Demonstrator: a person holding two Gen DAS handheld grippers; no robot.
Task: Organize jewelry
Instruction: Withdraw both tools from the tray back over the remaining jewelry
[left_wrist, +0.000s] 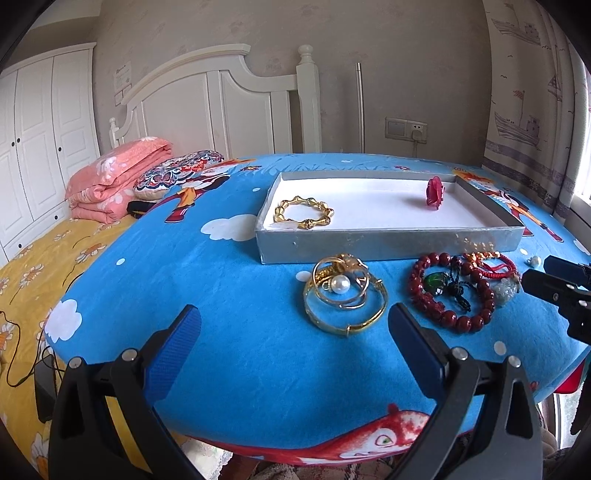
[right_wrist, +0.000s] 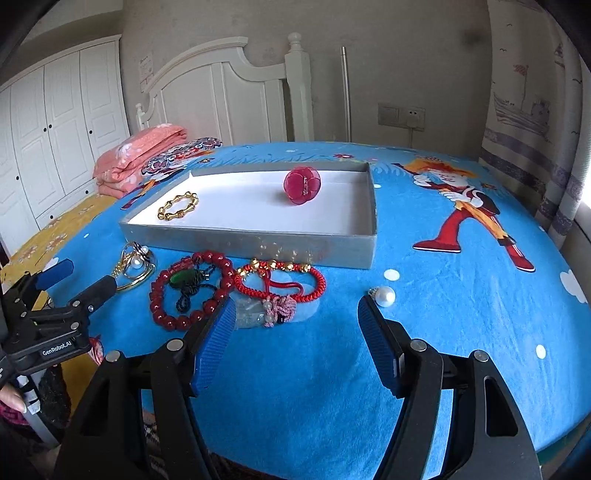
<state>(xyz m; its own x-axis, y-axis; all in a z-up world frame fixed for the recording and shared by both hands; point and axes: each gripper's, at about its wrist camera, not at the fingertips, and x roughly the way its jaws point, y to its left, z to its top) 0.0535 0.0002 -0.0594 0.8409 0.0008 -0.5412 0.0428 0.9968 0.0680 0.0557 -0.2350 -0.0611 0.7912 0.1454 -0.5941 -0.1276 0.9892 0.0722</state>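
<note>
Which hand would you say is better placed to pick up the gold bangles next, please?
Probably the left. The left claw stands open with the gold bangles just ahead of its tips, in front of the tray. The right claw is also open but faces the red cord bracelet.

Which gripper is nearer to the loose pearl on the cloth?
Right. The right gripper has the pearl just beyond one fingertip; the left gripper sits across the bracelets.

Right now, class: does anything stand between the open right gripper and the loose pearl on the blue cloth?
Nothing visible does. The right gripper is open and empty, and the pearl lies on bare cloth just beyond its right-hand finger. The red cord bracelet lies off to the left, clear of that path.
</note>
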